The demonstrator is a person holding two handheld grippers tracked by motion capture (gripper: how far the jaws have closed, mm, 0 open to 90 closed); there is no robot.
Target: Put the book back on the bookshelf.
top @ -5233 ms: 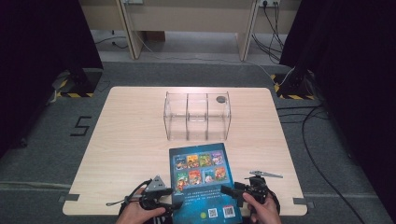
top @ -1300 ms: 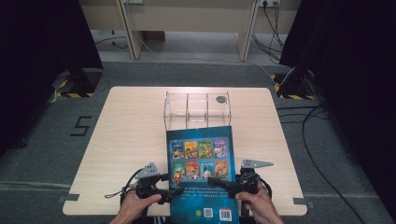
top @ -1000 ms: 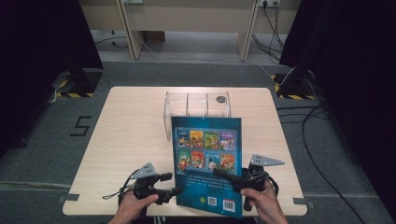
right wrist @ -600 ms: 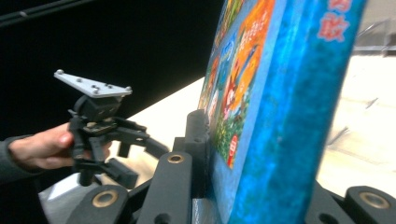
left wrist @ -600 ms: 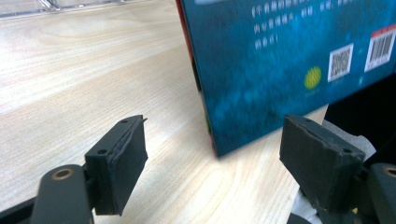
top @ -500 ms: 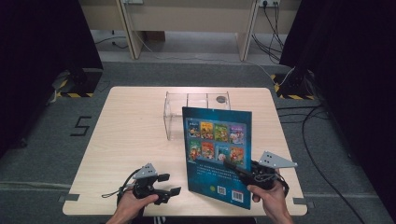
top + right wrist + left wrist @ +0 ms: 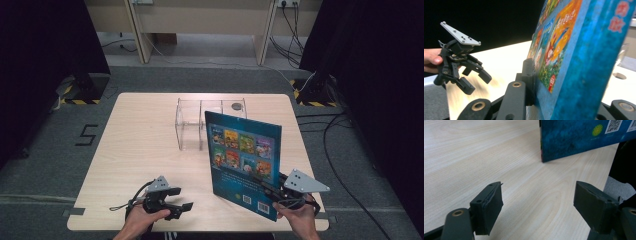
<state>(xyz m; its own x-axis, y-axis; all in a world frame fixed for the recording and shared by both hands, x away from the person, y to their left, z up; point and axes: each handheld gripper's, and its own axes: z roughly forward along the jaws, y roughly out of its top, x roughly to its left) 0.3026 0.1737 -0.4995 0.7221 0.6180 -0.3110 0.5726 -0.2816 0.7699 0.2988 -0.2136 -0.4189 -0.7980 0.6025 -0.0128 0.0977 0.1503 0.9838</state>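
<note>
A blue picture book [image 7: 242,160] stands almost upright above the table's front right, its back cover with small cover pictures facing me. My right gripper [image 7: 266,187] is shut on its lower right edge; in the right gripper view the black jaw presses on the book [image 7: 574,55] and the other jaw is hidden behind it. My left gripper [image 7: 181,200] rests near the front edge, left of the book, open and holding nothing. Its pads [image 7: 487,206] stand wide apart over bare wood, with the book's lower corner [image 7: 579,137] beyond them. The right gripper view shows the left gripper [image 7: 475,80] too.
A clear plastic organiser [image 7: 192,125] with open compartments stands at the back middle of the wooden table [image 7: 140,130], just behind the book. A small dark round disc [image 7: 236,106] lies at its far right. Cables run over the floor on the right.
The book lay flat with both grippers at its near edge. It has since been lifted, stood on end and carried right and up by the right gripper; the left gripper has let go.
</note>
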